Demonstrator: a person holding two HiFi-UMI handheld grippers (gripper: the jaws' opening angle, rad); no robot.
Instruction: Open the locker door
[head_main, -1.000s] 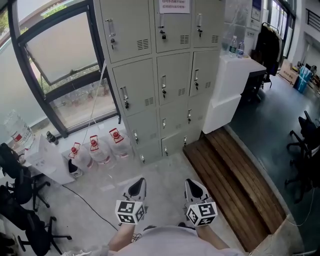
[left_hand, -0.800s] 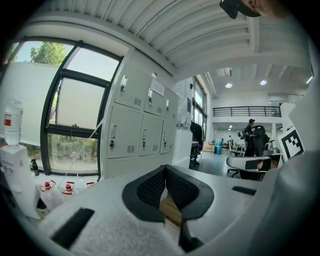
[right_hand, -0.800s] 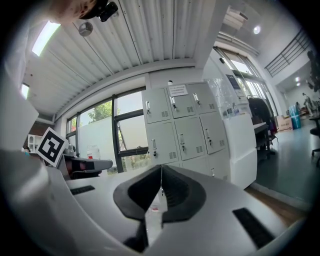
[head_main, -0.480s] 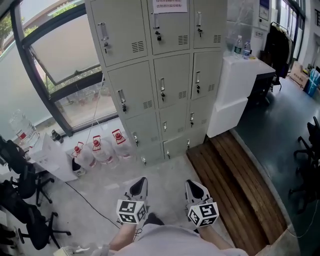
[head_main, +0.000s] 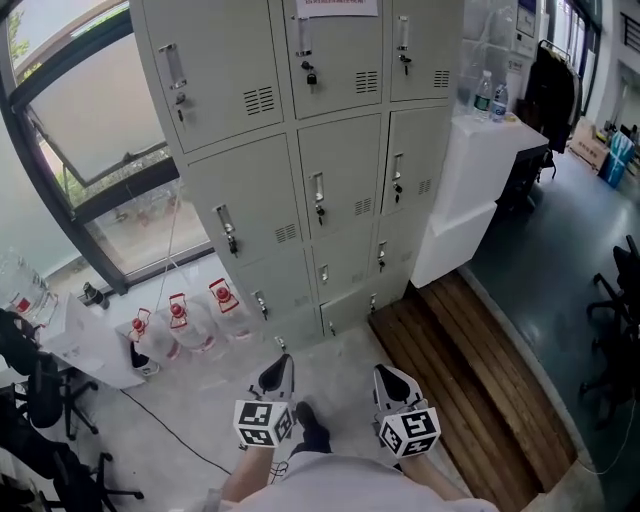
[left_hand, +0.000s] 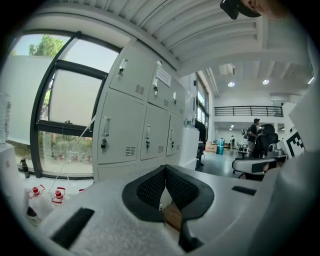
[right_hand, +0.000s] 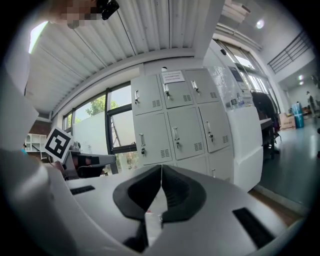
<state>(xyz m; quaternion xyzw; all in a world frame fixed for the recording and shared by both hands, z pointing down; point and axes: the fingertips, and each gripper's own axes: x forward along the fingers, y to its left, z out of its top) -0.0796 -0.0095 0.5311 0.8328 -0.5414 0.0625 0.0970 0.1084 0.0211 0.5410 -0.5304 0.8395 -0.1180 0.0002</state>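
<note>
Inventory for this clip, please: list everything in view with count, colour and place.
lockers: one bank, three columns, grey, ahead against the wall
notice: one, white, top middle door
window: one, dark frame, left of lockers
jugs: three, clear with red caps, floor below window
cabinet: one, white, right of lockers
bottles: two, clear, on cabinet
boards: one strip, brown, floor at right
chairs: several, black, left and right edges
coat: one, black, hanging far right
shoe: one, black, between grippers
left gripper: white, shut, empty
right gripper: white, shut, empty
</note>
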